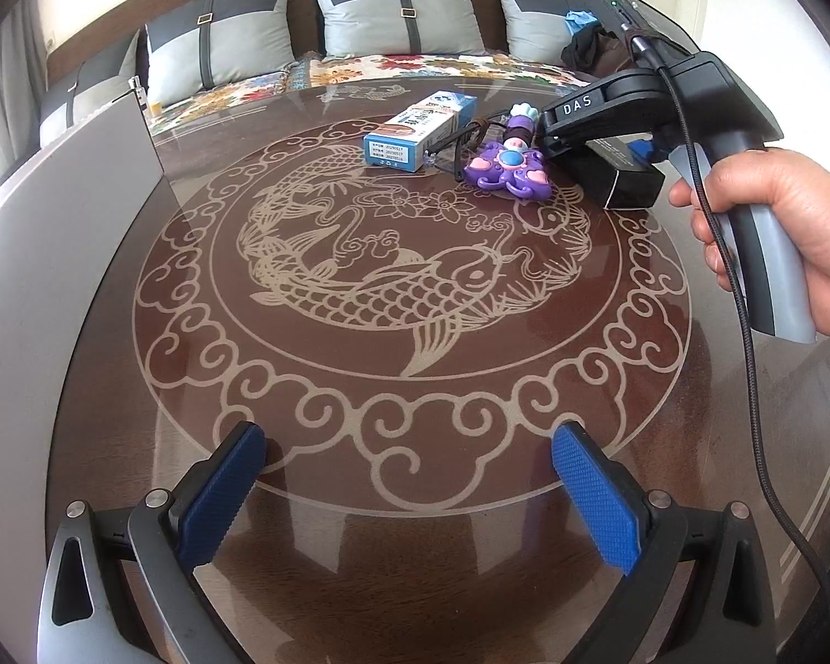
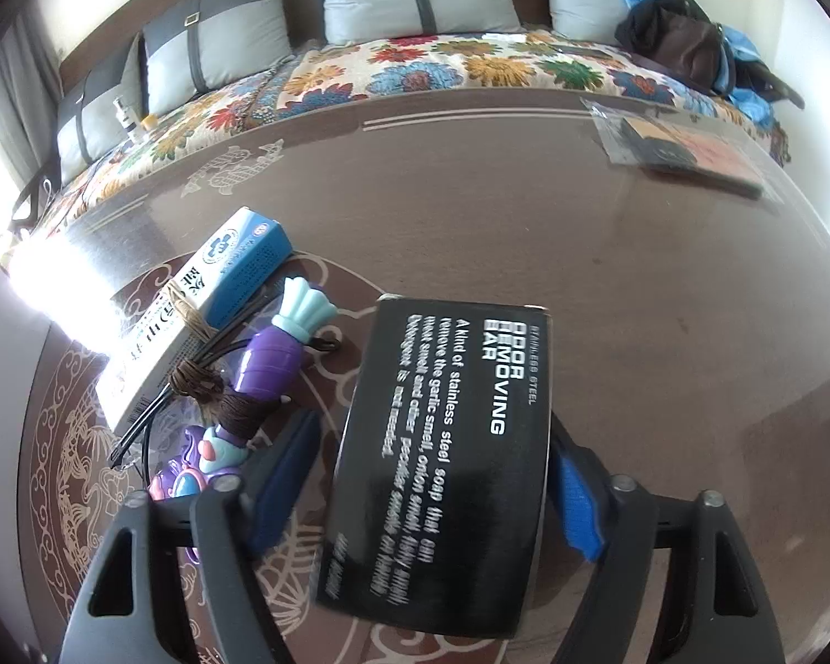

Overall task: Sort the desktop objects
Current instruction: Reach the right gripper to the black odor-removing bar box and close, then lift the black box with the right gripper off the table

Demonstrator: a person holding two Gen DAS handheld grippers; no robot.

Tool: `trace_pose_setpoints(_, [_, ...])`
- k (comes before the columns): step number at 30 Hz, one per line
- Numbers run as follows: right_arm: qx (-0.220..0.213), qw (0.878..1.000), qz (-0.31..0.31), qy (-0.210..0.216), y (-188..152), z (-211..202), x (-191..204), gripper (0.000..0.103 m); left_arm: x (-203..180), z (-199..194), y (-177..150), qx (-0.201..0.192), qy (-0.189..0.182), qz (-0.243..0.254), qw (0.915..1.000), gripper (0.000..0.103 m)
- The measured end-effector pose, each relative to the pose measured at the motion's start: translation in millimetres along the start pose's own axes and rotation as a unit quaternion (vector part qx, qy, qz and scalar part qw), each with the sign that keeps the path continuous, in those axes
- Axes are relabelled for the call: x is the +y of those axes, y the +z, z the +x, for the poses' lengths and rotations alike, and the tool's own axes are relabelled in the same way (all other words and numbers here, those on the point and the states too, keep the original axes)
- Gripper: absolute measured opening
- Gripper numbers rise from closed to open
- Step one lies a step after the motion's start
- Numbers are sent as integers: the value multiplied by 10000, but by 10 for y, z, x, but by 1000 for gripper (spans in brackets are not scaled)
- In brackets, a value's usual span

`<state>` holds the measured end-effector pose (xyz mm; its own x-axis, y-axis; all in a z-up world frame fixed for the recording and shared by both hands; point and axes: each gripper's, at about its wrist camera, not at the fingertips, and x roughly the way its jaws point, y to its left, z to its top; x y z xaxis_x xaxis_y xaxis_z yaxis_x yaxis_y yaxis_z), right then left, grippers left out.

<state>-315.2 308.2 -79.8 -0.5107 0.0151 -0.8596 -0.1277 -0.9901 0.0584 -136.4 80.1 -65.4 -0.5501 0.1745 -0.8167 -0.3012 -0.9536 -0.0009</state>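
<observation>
Black, with white lettering reading "odor removing bar", the soap box [image 2: 442, 459] lies on the glass-topped tabletop [image 2: 608, 276] between the right gripper [image 2: 431, 492]'s 2 blue-padded fingers [image 2: 575, 503]; the right pad sits at its edge, the left pad [image 2: 282, 476] stands apart, so no clamp shows. Just left lie a purple toy [image 2: 271, 354], a brown cord [image 2: 205, 382] and a blue-white carton [image 2: 210, 299]. Over bare tabletop, the left gripper [image 1: 409, 492] hangs released, holding nothing.
</observation>
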Motion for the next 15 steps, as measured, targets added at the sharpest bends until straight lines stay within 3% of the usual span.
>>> trace_pose_setpoints(1, [-7, 9996, -261, 75, -3, 5, 80, 62, -1, -3, 2, 0, 0, 0, 10000, 103])
trace_pose_setpoints(4, [-49, 9888, -1317, 703, -179, -64, 430, 59, 4, -2, 4, 0, -1, -2, 10000, 103])
trace_pose_setpoints(6, [-98, 9680, -2234, 1134, -450, -175, 687, 59, 7, -3, 4, -1, -9, -8, 10000, 103])
trace_pose_setpoints(8, [-95, 9512, -2754, 1390, -732, -314, 820, 59, 5, -5, 3, -7, 2, -7, 10000, 103])
trace_pose_setpoints(10, [-105, 9544, -2744, 1170, -910, -411, 785, 59, 8, -5, 2, -10, 2, -13, 10000, 103])
trace_pose_setpoints(15, [-94, 9814, -1844, 527, -1226, -647, 259, 60, 9, -2, 5, -11, 1, -13, 10000, 103])
